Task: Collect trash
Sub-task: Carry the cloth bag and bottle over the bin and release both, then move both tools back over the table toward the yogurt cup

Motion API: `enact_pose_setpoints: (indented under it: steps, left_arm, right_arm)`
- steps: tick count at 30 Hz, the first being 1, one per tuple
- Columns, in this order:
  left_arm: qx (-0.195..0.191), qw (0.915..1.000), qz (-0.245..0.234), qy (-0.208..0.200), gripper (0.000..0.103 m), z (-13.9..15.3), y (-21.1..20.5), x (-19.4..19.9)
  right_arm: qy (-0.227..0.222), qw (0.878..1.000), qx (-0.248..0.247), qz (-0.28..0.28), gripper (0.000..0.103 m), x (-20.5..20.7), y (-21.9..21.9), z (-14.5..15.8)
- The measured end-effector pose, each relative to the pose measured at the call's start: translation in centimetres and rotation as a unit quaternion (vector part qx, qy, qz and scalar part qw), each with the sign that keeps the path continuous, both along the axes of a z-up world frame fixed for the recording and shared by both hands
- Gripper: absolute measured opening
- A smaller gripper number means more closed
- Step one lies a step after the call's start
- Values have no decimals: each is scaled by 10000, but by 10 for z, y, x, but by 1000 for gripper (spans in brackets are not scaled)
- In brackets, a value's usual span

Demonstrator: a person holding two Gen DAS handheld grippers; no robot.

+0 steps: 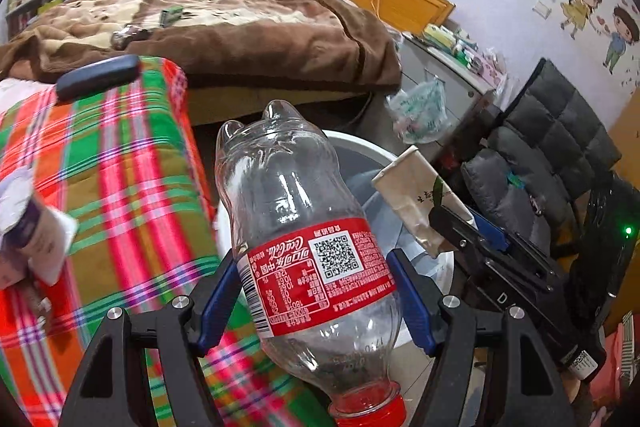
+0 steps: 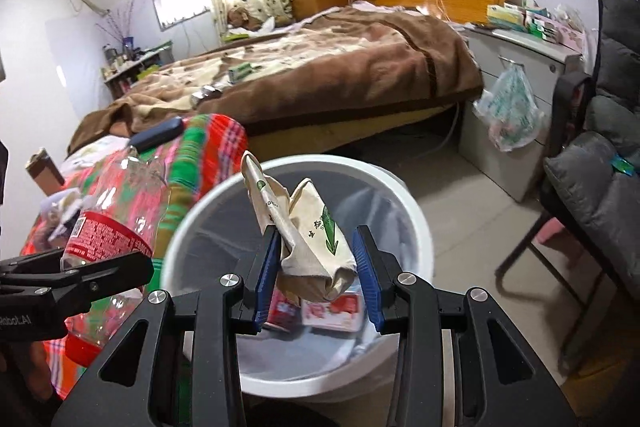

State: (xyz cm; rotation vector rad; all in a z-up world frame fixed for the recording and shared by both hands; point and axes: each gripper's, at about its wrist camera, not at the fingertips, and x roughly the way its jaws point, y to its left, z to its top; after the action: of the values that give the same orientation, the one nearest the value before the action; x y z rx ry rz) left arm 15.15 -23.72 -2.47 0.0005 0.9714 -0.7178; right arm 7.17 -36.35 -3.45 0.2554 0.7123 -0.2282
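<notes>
1. The bottle [image 1: 308, 251] is held across its red label by the left hand-held gripper [image 1: 316, 303], jaws fairly wide and pads pressed on both sides; its cap points back toward the camera, its base toward the bin [image 1: 360, 143].
2. The bottle looks empty and clear, so it is judged light, smooth and easily dented. The labelled waist is the best place to be gripped, since the label gives some friction.
3. The carton [image 2: 316, 239], crumpled and flattened, is pinched between the pads of the right hand-held gripper [image 2: 316, 275], jaws partly closed, directly above the open bin [image 2: 416, 211].
4. The carton is judged light, soft and already crushed; it can be held anywhere along its folded body without harm.
5. Other packaging is seen lying in the bin bottom.
</notes>
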Motion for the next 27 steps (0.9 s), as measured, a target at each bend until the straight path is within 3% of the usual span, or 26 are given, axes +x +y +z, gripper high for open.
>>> enact_pose_setpoints:
  steps: [8, 14, 18, 27]
  left_arm:
    - [115, 9998, -47, 164, 72, -21, -24, 14]
    - [223, 9996, 84, 159, 73, -28, -22, 18]
    - [132, 9998, 127, 31, 78, -22, -14, 17]
    - [-32, 9995, 262, -143, 78, -7, 8, 7]
  right_arm:
    - [311, 9994, -117, -20, 42, 4, -12, -10]
    - [232, 9997, -79, 50, 47, 0, -13, -9]
    - [248, 9996, -119, 62, 58, -1, -13, -9]
    - [95, 9999, -78, 47, 58, -4, -8, 0]
